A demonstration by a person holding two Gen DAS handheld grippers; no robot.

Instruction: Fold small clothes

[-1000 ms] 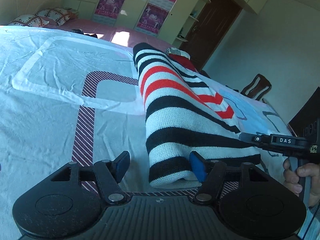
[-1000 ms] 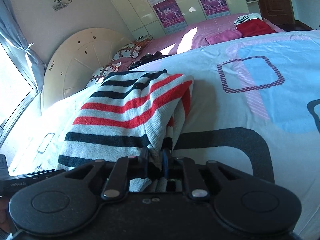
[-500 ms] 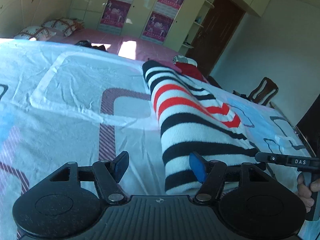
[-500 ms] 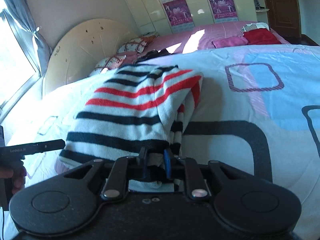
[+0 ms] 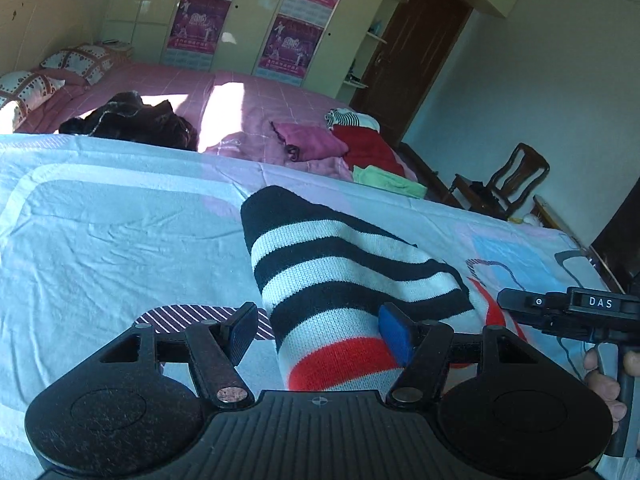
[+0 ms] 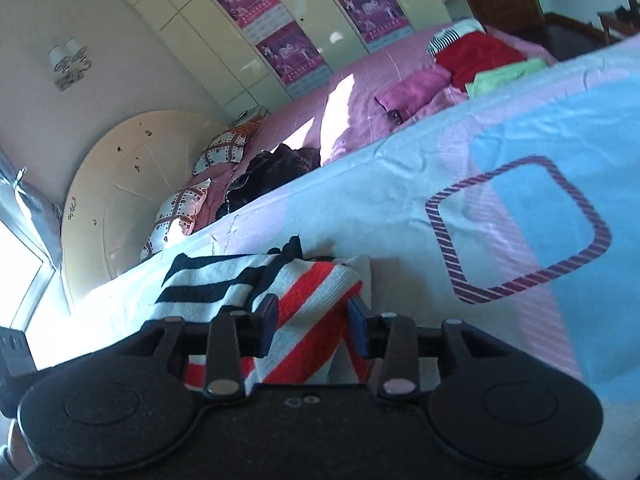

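Note:
A black, white and red striped knitted garment lies folded on the patterned bed sheet. My left gripper is open, its jaws wide apart, with the near end of the garment between them. The garment also shows in the right wrist view. My right gripper is open, jaws apart over the garment's red-striped end, not pinching it. The right gripper's body shows at the right edge of the left wrist view.
A pink bed lies beyond, with dark clothes, pink, red and green clothes on it. A wooden chair and a brown door are at the right. Wardrobes line the far wall.
My right gripper has opened and let go of the garment. The garment is now folded over shorter, black stripes on top. Both grippers moved forward and tilted up.

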